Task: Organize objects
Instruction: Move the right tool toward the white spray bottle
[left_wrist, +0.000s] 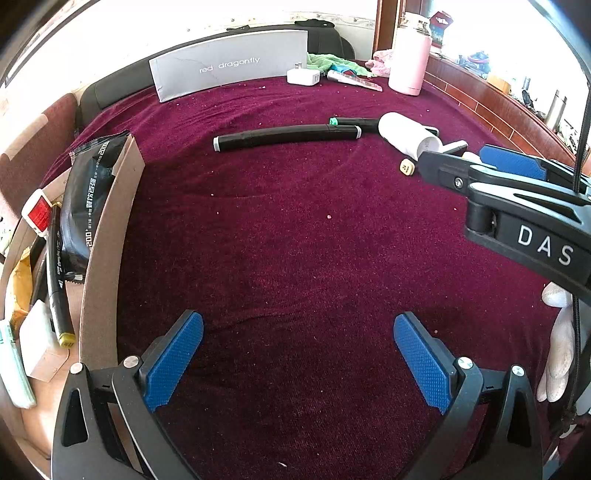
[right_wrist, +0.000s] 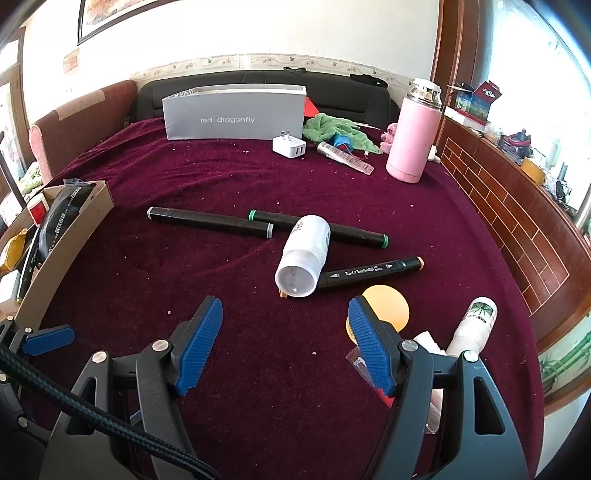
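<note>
My left gripper (left_wrist: 297, 325) hangs open and wide over bare maroon cloth, nothing between its blue pads. Just left of it stands a cardboard box (left_wrist: 110, 258) holding a black packet (left_wrist: 85, 206), a black marker (left_wrist: 57, 280) and a red-and-white item (left_wrist: 37, 214). My right gripper (right_wrist: 284, 310) is open too, with nothing in it. Close ahead of it lies a white bottle (right_wrist: 303, 254) on its side. A grey-capped marker (right_wrist: 210, 221), a green-capped marker (right_wrist: 347, 230) and a peach-tipped marker (right_wrist: 369, 273) lie around the bottle. An orange ball (right_wrist: 388, 306) sits beside the right finger.
A grey "red dragonfly" box (right_wrist: 234, 118), a white charger (right_wrist: 290, 147), a green cloth (right_wrist: 332, 129), a tube (right_wrist: 345, 157) and a pink thermos (right_wrist: 412, 144) line the far edge. A white spray bottle (right_wrist: 472, 325) and a small die (left_wrist: 406, 168) lie near the right gripper. A brick-patterned ledge (right_wrist: 517, 221) bounds the right.
</note>
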